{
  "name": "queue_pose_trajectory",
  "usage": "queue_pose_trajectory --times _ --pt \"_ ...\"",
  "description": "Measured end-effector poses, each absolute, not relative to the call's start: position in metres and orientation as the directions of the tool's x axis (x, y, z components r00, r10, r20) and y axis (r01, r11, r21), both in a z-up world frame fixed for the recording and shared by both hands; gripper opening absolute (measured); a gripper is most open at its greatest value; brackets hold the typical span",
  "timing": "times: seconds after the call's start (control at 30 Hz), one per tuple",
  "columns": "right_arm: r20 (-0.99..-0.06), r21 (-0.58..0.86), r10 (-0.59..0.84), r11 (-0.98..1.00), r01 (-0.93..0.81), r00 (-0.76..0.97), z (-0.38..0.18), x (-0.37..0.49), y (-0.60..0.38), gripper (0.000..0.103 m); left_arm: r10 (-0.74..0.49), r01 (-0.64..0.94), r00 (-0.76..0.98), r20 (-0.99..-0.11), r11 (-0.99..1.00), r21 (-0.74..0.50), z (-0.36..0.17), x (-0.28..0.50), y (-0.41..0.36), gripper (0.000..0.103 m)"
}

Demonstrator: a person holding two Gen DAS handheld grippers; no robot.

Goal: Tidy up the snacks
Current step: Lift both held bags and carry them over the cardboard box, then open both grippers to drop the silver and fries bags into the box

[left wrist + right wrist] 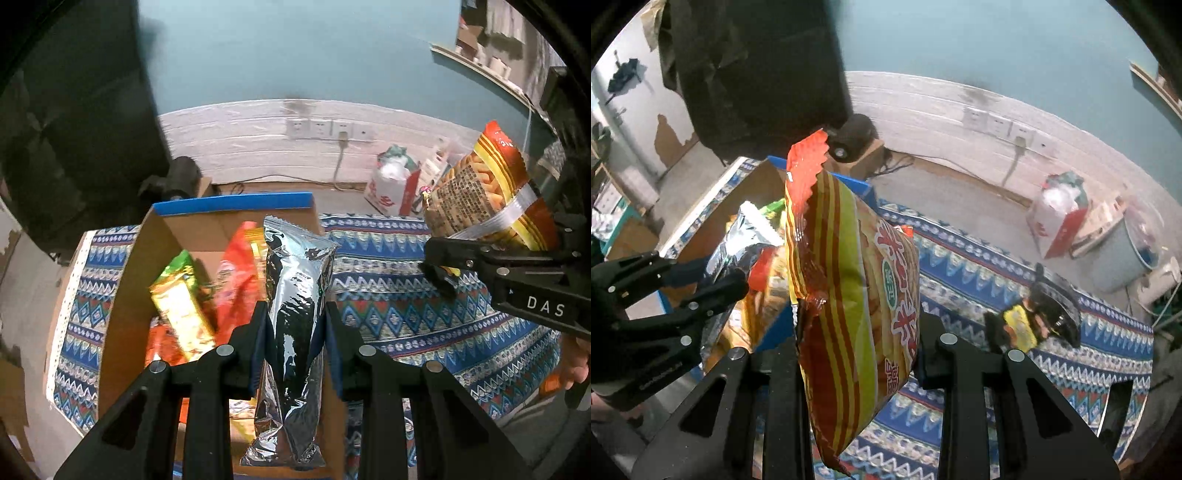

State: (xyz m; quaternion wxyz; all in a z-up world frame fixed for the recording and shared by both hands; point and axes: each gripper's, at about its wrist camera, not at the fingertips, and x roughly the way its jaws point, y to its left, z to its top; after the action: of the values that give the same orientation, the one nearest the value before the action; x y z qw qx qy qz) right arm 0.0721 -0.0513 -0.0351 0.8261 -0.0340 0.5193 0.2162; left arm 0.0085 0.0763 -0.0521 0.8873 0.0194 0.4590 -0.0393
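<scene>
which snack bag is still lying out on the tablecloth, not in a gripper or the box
The small black-and-yellow snack packet, lying alone on the patterned tablecloth. The silver foil bag and red-and-yellow striped bag are gripped.

— Is any writing legible?
— White letters "DAS" on the right gripper (439, 275), seen from the left wrist.
— On the snack bags?
— The red-and-yellow snack bag (857, 314) carries large red Chinese characters and dense back print, too distorted to read.

dim, blurred, fisheye-warped edges
</scene>
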Motion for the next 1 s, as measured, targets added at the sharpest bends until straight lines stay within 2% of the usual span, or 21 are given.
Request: queue_pose_trajectory --times 0.9,1.0 --pt "-0.87 0.263 0.425 0.83 -0.493 0.251 -0.056 0.112 0.074 0.027 0.026 -0.149 0.509 -0.861 0.987 -0.059 -0.087 0.016 0.189 0.029" --pt "-0.873 0.274 0.429 0.825 -0.495 0.232 -0.062 0.118 0.082 0.028 0.026 -0.167 0.497 -0.867 0.984 -0.066 -0.089 0.017 0.194 0.034"
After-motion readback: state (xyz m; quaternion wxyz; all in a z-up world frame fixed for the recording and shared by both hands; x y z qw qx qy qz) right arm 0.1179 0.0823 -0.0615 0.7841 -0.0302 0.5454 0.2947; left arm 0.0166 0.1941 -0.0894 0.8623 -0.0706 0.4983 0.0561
